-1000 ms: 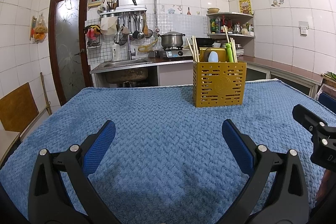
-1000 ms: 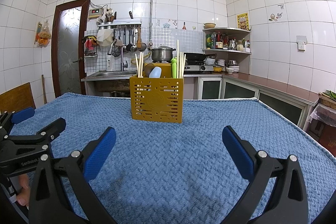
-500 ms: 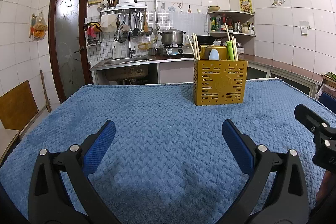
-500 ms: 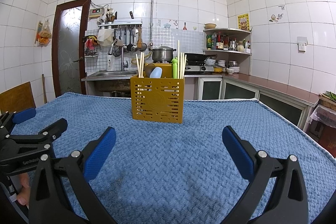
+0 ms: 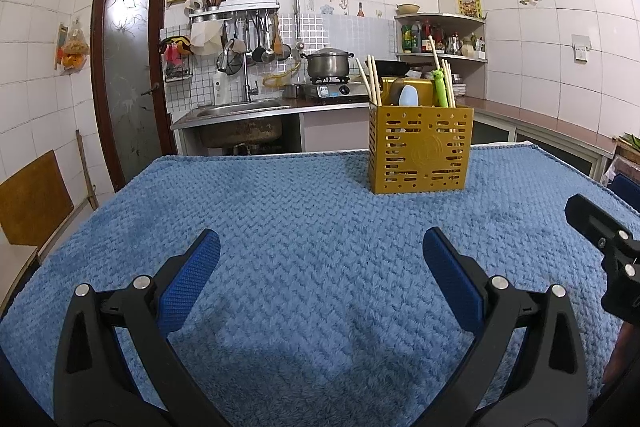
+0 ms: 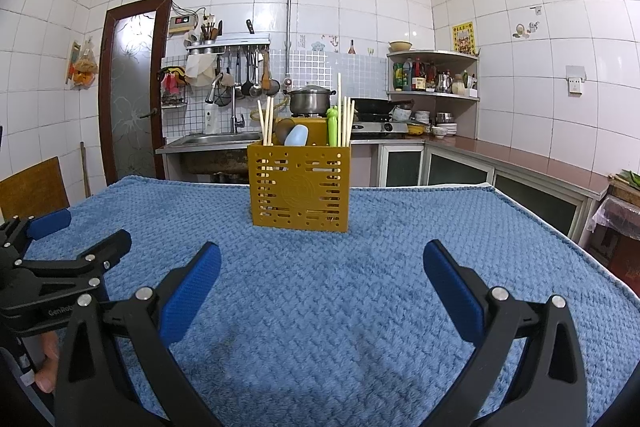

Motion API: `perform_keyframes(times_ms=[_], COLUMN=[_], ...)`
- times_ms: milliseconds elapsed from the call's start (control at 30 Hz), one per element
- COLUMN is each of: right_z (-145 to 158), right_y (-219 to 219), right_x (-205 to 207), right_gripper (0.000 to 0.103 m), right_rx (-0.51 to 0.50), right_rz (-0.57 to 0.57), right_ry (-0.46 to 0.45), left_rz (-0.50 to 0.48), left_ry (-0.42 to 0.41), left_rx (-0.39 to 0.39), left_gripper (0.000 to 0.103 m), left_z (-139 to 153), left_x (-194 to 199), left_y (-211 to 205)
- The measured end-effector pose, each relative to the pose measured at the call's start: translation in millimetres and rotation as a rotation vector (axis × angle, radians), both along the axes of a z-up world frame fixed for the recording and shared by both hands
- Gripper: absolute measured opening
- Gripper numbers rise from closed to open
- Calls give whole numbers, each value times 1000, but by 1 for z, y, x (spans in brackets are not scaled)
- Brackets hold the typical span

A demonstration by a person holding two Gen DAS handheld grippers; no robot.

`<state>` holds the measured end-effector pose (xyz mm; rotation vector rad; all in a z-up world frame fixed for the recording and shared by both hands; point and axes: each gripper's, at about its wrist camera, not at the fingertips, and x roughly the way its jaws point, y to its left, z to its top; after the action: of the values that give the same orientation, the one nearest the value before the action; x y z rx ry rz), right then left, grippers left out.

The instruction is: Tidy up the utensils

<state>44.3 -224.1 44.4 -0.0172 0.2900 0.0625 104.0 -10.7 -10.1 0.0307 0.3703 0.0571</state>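
Risk lay mainly in the holder (image 6: 299, 186), a tall yellow slotted box that stood upright on the blue cloth (image 6: 360, 307) of the worktop, at centre frame in the right wrist view and right of centre in the left wrist view. It was already filled: chopsticks (image 6: 267, 121) at its left corner, more chopsticks (image 6: 346, 121) and a green utensil (image 6: 331, 127) at its right, a pale blue spoon (image 6: 296, 136) and a dark spoon (image 6: 283, 131) between them. No loose utensil was seen on the cloth, so the task was judged nearly or fully done.

The left hand-held gripper (image 5: 320, 279) was seen low in its own frame, fingers spread wide and empty. The right hand-held gripper (image 6: 322, 281) was likewise released and empty, low in its frame. Both were well apart from the holder.

Several failures were judged possible. The holder was tall on a soft, plush cloth, so it could be tipped or slid if a sideways push were given near its rim. The chopsticks stood loose and leaning, well above the rim, and could be knocked out or scattered if a finger were swept across them. The two grippers were close together at the lower frame edges, each showing in the other's view, and a clash could be caused if both were advanced at once. The cloth could be snagged and dragged by a low finger, and the holder pulled with it.
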Motion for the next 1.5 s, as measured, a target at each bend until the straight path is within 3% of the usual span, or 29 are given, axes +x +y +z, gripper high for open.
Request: perform_keyframes(times_ms=[800, 1500], right_z=[0, 1], right_y=[-4, -6], right_x=[0, -1], right_gripper=[99, 99], right_rx=[5, 2], right_rz=[-3, 0], right_ry=[3, 0], left_rz=[-9, -5], left_ry=[-45, -36], left_rx=[4, 18], left_gripper=[98, 98], left_z=[0, 2], left_x=[-9, -9], left_y=[-6, -7])
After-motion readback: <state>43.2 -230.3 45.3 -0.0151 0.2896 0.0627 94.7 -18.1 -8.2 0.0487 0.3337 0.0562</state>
